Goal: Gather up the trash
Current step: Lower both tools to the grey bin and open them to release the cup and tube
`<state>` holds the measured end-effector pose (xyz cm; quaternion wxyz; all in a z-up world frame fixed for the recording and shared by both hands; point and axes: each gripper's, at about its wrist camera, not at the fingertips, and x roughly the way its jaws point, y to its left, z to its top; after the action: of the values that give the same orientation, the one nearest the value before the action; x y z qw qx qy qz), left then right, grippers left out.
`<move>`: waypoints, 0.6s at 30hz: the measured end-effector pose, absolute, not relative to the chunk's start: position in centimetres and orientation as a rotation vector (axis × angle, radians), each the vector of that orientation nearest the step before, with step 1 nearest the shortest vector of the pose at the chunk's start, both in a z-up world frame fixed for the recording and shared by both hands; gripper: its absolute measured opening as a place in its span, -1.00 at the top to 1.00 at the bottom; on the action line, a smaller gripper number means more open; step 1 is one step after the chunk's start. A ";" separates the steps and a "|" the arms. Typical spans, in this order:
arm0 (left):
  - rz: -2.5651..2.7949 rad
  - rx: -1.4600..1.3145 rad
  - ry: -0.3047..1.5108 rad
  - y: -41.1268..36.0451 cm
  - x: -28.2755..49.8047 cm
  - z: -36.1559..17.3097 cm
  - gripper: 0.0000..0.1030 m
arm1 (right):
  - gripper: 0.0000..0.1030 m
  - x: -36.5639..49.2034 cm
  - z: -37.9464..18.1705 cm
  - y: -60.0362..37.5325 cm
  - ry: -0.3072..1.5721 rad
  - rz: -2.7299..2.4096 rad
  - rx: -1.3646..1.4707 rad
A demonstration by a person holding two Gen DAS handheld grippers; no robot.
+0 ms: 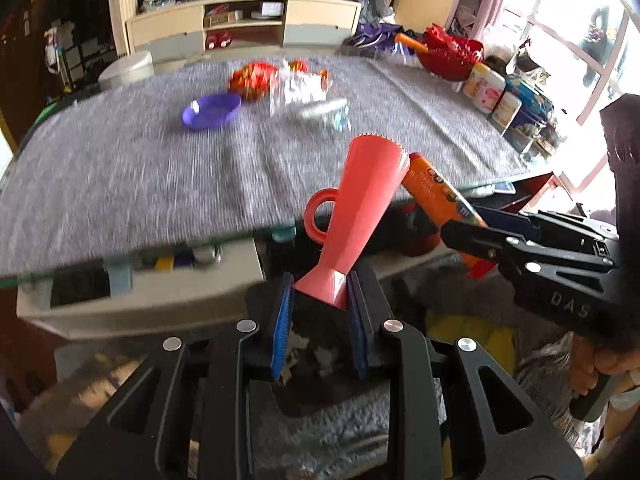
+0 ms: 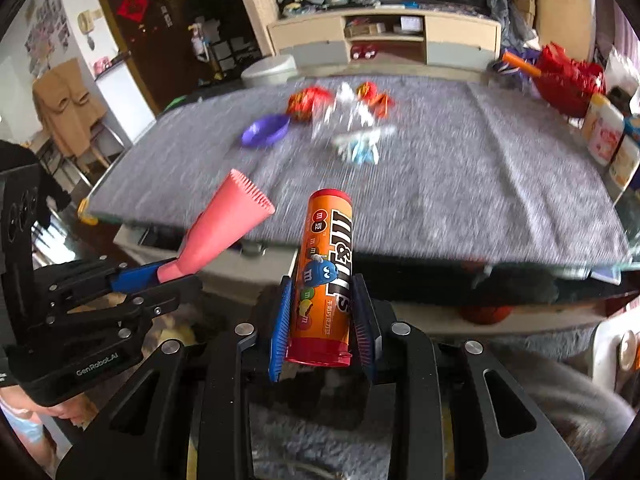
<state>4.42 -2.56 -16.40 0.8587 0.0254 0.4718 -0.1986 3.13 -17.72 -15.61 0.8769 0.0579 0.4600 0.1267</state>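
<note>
A pink cone-shaped comb (image 1: 360,216) was held by its narrow end between the nearly closed jaws of the left gripper (image 1: 320,300), off the table's (image 1: 120,168) near edge. An orange M&M's tube (image 2: 326,276) was clamped upright in the right gripper (image 2: 322,320).

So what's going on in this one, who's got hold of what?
A person is clearing a table with two handheld grippers. The left gripper is shut on a pink cone-shaped tool by its narrow end; the right gripper is shut on an orange M&M's tube. Both are held off the near edge of the grey-covered table. Crumpled wrappers and a purple dish lie on it.
</note>
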 end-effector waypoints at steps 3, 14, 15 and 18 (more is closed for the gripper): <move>-0.406 0.052 1.024 -2.4 3.8 -18.1 0.53 | 0.41 2.5 -17.4 -17.6 0.996 0.263 0.138; -0.367 0.025 1.174 -2.2 3.5 -25.1 0.53 | 0.41 2.3 -25.2 -17.2 1.168 0.247 0.194; -0.363 0.024 1.186 -2.2 3.6 -25.7 0.53 | 0.41 2.3 -25.7 -17.2 1.180 0.243 0.194; -0.361 0.030 1.214 -2.4 3.9 -26.7 0.53 | 0.41 2.5 -26.8 -17.1 1.209 0.239 0.208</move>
<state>3.87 -2.41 -26.75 0.8062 0.0138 0.5670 -0.1685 2.48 -17.13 -26.78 0.8110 0.0972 0.5660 0.1121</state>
